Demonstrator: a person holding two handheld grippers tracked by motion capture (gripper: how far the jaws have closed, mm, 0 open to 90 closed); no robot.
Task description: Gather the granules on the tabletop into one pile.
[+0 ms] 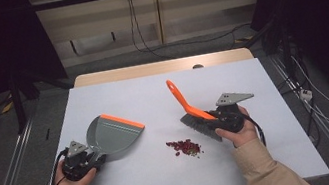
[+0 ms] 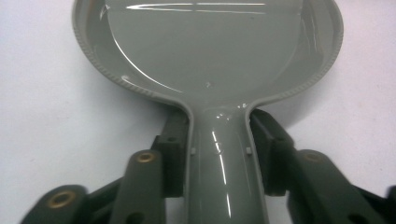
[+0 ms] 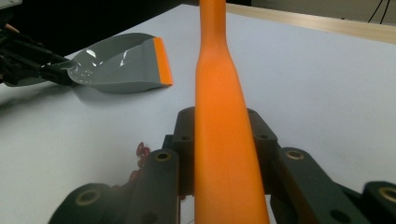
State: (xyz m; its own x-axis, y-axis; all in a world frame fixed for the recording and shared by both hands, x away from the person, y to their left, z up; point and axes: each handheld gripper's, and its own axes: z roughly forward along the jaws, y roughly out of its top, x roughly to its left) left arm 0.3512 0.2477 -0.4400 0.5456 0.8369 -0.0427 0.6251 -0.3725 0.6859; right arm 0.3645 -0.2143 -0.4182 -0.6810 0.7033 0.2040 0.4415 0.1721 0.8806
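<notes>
- Forearms in tan sleeves come in at the bottom of the high view, each hand wrapped round a tool, so both implements are steered from the person's side of the table point(image 1: 284, 153).
- Red beans point(image 1: 185, 147) lie in a small loose heap on the white table top, near the front edge and between the two hands; they are what the work is about.
- Just to the right of the heap, the brush point(image 1: 198, 118) rests with its dark bristles on the surface and its orange handle slanting up and away, a stance that suits a sweep leftward.
- Clamped on that orange handle is the right gripper point(image 3: 224, 154), its jaws pressed to both sides of the shaft, which keeps the brush from twisting under load.
- Left of the heap, somewhat apart, the dustpan point(image 1: 114, 134) lies flat with its orange lip facing the beans, ready to receive them.
- Its grey handle is pinched by the left gripper point(image 2: 219, 149), jaws tight on either side, holding the pan steady against a push.
</notes>
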